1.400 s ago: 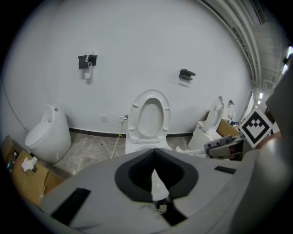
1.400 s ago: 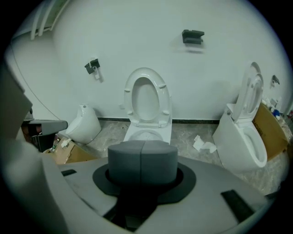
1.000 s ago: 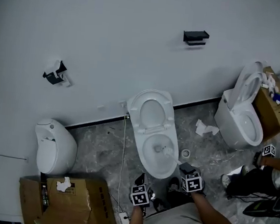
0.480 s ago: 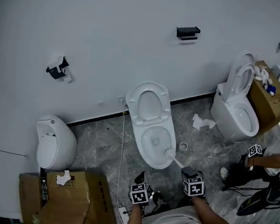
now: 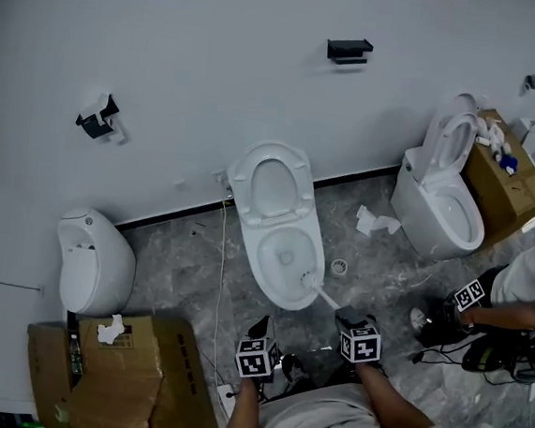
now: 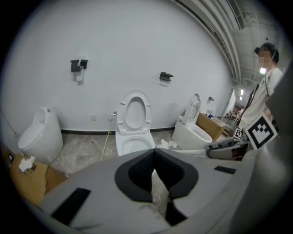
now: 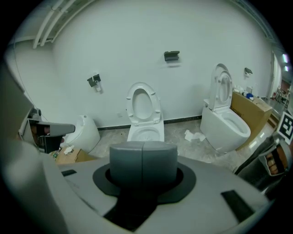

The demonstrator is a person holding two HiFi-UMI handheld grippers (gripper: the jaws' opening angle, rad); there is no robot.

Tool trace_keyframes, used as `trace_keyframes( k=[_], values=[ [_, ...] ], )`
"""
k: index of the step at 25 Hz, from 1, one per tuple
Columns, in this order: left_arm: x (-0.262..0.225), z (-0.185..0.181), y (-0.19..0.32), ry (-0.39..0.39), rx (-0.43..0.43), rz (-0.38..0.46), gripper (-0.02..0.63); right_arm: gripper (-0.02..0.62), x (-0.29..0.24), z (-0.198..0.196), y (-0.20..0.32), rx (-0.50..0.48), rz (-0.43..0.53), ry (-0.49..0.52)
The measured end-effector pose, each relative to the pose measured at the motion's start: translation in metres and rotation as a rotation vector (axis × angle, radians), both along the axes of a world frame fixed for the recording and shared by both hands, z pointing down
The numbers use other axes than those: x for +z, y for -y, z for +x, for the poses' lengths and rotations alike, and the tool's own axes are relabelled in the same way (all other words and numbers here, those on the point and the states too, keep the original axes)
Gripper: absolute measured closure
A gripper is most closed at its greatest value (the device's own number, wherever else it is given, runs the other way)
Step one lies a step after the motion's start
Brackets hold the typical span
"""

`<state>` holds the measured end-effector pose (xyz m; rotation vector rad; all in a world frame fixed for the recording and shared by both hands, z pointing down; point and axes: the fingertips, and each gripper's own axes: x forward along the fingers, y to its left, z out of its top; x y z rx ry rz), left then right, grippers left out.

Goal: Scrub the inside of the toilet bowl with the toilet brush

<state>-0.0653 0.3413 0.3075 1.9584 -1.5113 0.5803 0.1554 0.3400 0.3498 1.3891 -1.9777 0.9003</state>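
Head view, toilet brush: slim pale rod; bristle head up-left at the near right edge of the toilet bowl, on or just inside the rim, I cannot tell which; long axis slants from there down-right toward the person.
Head view, right gripper: clamped on the near end of the handle; the bristled far end points at the bowl and downward.
Head view, left gripper: near the foot of the toilet, apart from the brush, carrying nothing.
Left gripper view, jaws: tips pressed together with nothing between them; floor shows through the gap behind the tips; the toilet stands ahead with its seat raised.
Right gripper view, brush handle: a grey round grip fills the space between the jaws, which are closed on it; it hides the rod and head beyond; the bowl lies straight ahead, so the axis follows the line of the jaws.
Handling, judged: light overall; rod stiff, bristles soft and springy, probably wet; the smooth round grip may twist in the jaws under scrubbing load; best held squarely at the grip end, as now, well clear of the head.
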Motion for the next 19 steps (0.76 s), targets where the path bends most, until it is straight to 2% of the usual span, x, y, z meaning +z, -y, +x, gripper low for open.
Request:
trace_keyframes(
  k=[3,10,19],
  values=[
    [0.006,-0.013,-0.007,-0.048,-0.026,-0.016,0.577,0.428,-0.001,-0.004,-0.005,0.015,0.005,0.014],
    [0.004,-0.016,-0.006,0.02,0.045,0.003,0.577,0.428,-0.003,-0.009,-0.008,0.043,0.023,0.012],
    [0.002,-0.02,0.003,0.021,0.054,0.029,0.576,0.428,-0.005,-0.012,-0.007,0.054,0.047,-0.001]
  ],
)
